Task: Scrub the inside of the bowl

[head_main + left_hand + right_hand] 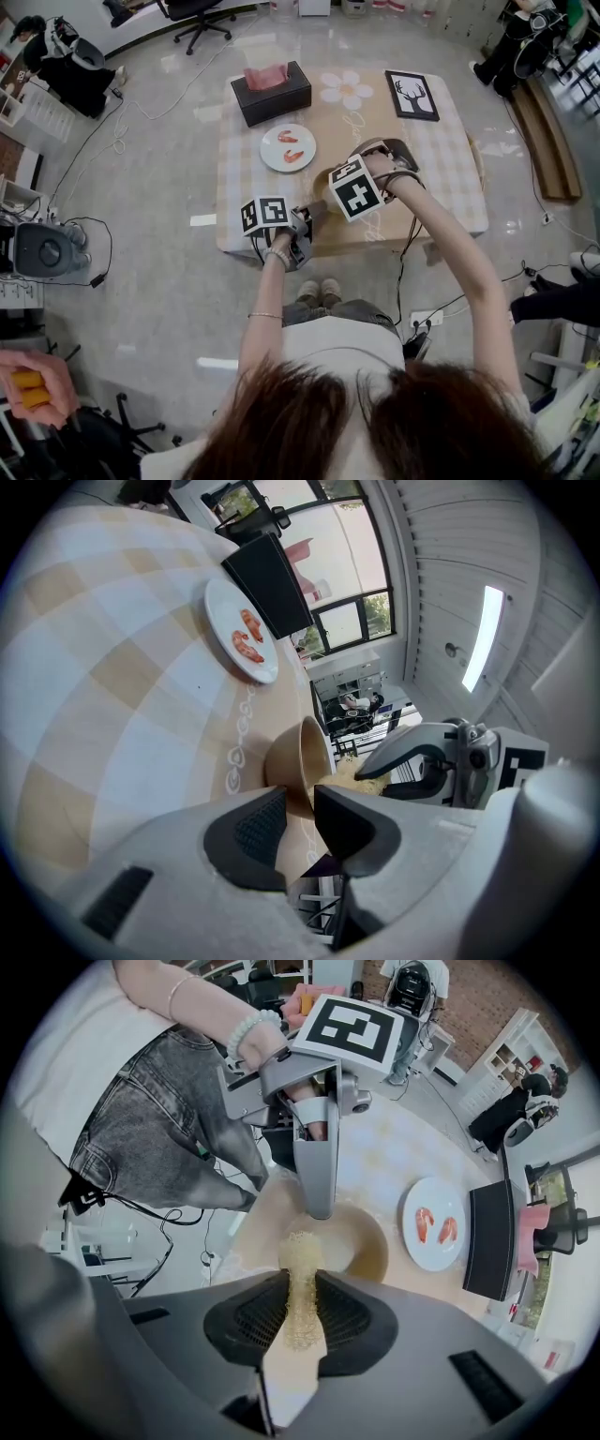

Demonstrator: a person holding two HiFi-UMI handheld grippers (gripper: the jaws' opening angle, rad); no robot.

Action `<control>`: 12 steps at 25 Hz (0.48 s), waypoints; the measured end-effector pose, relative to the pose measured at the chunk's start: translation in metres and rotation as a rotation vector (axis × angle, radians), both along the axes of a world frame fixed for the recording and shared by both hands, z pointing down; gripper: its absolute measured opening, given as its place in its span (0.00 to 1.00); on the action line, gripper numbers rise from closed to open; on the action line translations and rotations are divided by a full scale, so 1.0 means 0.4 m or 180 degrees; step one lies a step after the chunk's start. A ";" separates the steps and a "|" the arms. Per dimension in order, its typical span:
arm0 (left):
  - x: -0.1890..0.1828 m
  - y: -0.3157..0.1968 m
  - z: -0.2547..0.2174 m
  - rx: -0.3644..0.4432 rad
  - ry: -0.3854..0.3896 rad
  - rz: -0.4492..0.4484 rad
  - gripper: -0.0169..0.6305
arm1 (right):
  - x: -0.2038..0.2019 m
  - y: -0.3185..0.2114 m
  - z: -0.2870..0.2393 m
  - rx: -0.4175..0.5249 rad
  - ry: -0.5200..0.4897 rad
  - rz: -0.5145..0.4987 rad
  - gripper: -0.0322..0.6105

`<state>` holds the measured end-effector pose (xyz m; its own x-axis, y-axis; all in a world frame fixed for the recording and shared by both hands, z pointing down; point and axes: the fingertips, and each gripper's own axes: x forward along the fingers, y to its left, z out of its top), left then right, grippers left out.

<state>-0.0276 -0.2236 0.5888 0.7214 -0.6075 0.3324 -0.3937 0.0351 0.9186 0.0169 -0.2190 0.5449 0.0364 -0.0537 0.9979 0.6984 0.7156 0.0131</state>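
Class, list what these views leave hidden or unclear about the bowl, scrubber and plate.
Right gripper view: whether the scrubber in the right gripper touches the bottom of the bowl; its tip covers the spot.
Head view: that gripper covers most of the bowl.
Left gripper view: the bowl is nearly edge-on; its inside barely shows.
All views: the red pieces on the plate are too small to identify.

A table [450, 183] in checked cloth stands on glossy grey floor [169, 281]. Beyond the table is a black chair [202, 14], and to its right a wooden bench [548, 141]. Past its far end are windows [342, 532]. Above it, a panelled ceiling [441, 555] carries a strip light [483, 635].
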 end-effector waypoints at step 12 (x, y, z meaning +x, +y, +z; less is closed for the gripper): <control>0.001 -0.007 0.002 0.0019 0.0105 0.0035 0.18 | -0.027 0.006 0.003 -0.0077 -0.0049 -0.0008 0.17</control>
